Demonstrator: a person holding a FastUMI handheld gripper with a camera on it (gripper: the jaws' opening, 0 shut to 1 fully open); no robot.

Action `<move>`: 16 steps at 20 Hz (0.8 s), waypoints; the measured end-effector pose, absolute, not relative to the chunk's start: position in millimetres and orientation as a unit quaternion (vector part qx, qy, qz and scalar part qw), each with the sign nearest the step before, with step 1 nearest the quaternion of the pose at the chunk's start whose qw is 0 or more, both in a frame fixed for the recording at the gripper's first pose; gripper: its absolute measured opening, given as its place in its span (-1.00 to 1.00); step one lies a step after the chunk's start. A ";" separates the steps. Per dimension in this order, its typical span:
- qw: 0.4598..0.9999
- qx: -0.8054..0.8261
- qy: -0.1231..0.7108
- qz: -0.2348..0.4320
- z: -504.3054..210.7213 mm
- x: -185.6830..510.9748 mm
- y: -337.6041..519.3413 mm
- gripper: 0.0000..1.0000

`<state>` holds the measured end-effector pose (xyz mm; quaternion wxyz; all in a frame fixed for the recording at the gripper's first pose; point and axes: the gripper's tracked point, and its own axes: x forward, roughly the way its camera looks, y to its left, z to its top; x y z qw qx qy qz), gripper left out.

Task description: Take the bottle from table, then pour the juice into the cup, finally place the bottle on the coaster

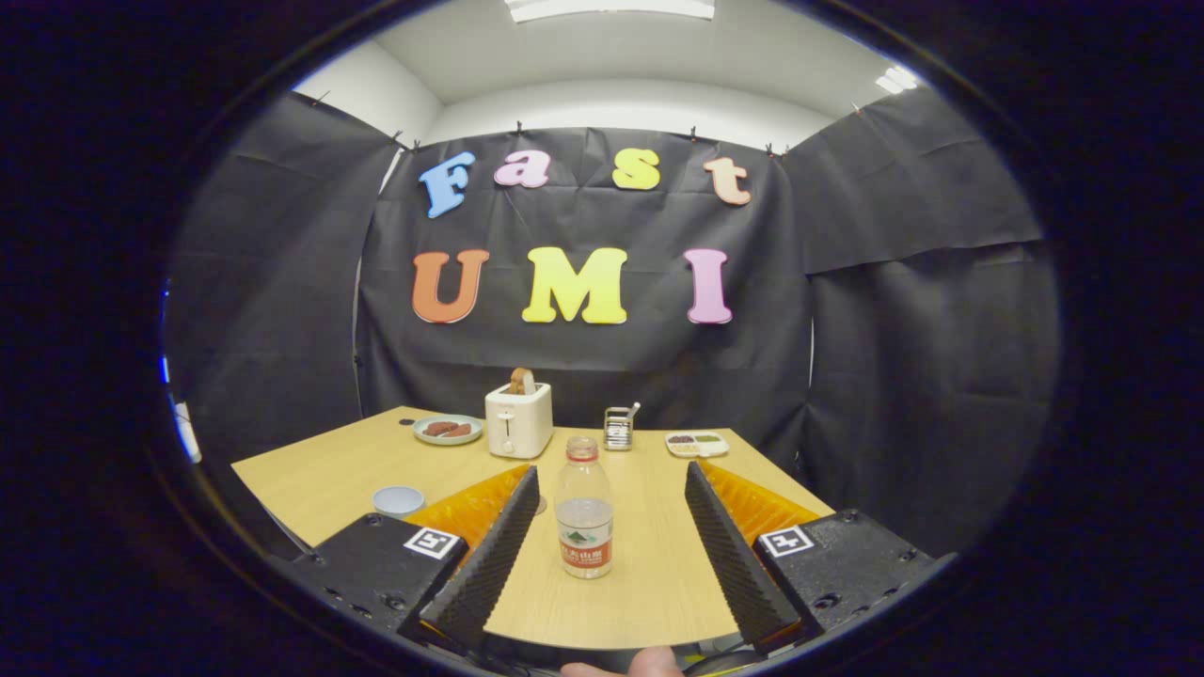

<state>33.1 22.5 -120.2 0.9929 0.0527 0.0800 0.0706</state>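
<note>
Gripper (611, 512) spread wide around an upright bottle (583, 512) on the wooden table (649, 583).

The bottle, capped and partly filled with clear liquid, stands between the two fingers (489, 555), touching neither. A pale blue cup (398, 500) sits just outside the left finger. Beyond the fingers, near the table's far edge, stand a cream toaster (518, 420) holding a slice of bread, a plate (448, 430) of dark food to its left, a small metal holder (618, 428), and a divided white tray (697, 444).

The camera rides low on the gripper (611, 512), facing level across the table (310, 475) toward the booth's back wall.
</note>
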 end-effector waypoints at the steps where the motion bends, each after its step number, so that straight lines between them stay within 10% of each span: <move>1: 0.992 0.054 0.086 0.073 -128.9 37.4 24.8 1.00; 16: 0.979 0.034 0.175 0.099 -260.5 109.1 62.7 1.00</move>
